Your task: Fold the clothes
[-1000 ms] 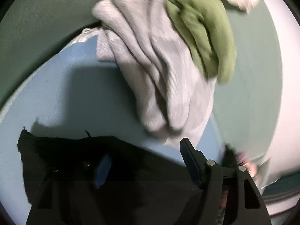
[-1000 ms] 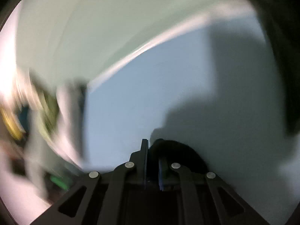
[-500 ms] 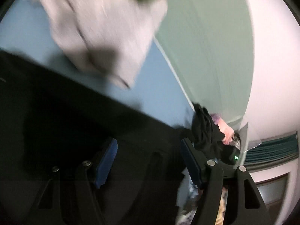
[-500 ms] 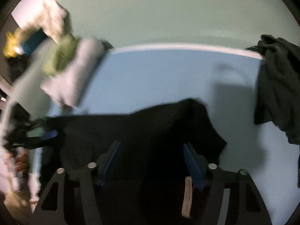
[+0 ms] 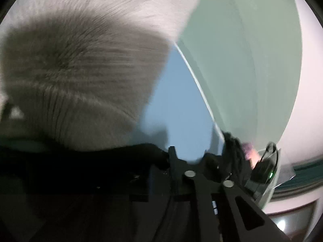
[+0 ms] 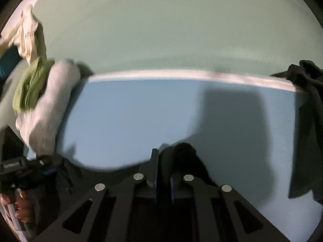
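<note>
A black garment lies along the near edge of the blue surface. My right gripper is shut on a bunched corner of it, with cloth standing up between the fingers. My left gripper is shut on the black garment at its other end; one finger shows and the cloth hides the other. In the right wrist view the left gripper sits at the lower left with a hand on it. In the left wrist view the right gripper holds black cloth.
A grey knit garment fills the left wrist view, close in front. In the right wrist view the grey knit sits with a green garment and a cream one at the far left. A dark grey garment hangs at the right edge.
Half a second ago both grippers stood open over the black garment; now both are shut on it. The left gripper has moved up close to the grey knit.
</note>
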Demonstrator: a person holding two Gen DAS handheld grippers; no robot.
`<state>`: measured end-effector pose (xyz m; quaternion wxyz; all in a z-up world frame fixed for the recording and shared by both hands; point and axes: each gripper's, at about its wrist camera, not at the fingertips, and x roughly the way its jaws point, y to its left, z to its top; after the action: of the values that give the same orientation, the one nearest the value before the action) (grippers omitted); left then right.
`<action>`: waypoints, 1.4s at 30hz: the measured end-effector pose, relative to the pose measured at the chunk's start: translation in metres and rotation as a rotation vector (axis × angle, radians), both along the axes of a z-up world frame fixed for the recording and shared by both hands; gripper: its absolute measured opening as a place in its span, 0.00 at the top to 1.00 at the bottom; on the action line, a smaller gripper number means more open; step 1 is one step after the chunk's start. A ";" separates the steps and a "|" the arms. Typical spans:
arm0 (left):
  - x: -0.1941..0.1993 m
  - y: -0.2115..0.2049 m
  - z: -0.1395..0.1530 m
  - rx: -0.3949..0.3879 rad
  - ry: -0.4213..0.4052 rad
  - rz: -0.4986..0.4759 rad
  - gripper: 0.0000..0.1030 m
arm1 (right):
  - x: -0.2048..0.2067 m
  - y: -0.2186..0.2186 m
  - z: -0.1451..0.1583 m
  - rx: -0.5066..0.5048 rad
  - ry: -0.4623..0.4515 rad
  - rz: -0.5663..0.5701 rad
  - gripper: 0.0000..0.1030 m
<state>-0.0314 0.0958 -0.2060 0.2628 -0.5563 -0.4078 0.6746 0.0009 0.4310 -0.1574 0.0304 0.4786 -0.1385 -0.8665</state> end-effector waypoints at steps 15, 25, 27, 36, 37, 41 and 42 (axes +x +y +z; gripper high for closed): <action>0.161 -0.054 0.091 -0.081 0.220 -0.014 0.17 | 0.156 0.082 0.044 -0.391 0.013 -0.116 0.12; 0.310 -0.021 0.079 -0.437 0.199 0.214 0.20 | 0.340 0.032 0.018 -0.237 -0.036 -0.024 0.28; 0.335 -0.019 0.082 -0.416 0.288 0.321 0.20 | 0.349 0.028 0.012 -0.259 -0.051 -0.032 0.27; 0.360 -0.073 0.054 -0.275 0.294 0.457 0.20 | 0.355 0.030 -0.032 -0.569 -0.102 -0.262 0.29; 0.361 -0.080 0.054 -0.268 0.286 0.454 0.20 | 0.354 0.034 -0.036 -0.607 -0.097 -0.307 0.29; 0.361 -0.110 0.053 -0.252 0.278 0.435 0.19 | 0.345 0.049 -0.041 -0.701 -0.088 -0.418 0.32; 0.361 -0.110 0.052 -0.251 0.273 0.432 0.19 | 0.342 0.054 -0.040 -0.702 -0.090 -0.428 0.38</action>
<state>0.3296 -0.0147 -0.1544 0.0945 -0.3889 -0.3909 0.8289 0.3434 0.4850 -0.1976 0.0047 0.4368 -0.5232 -0.7317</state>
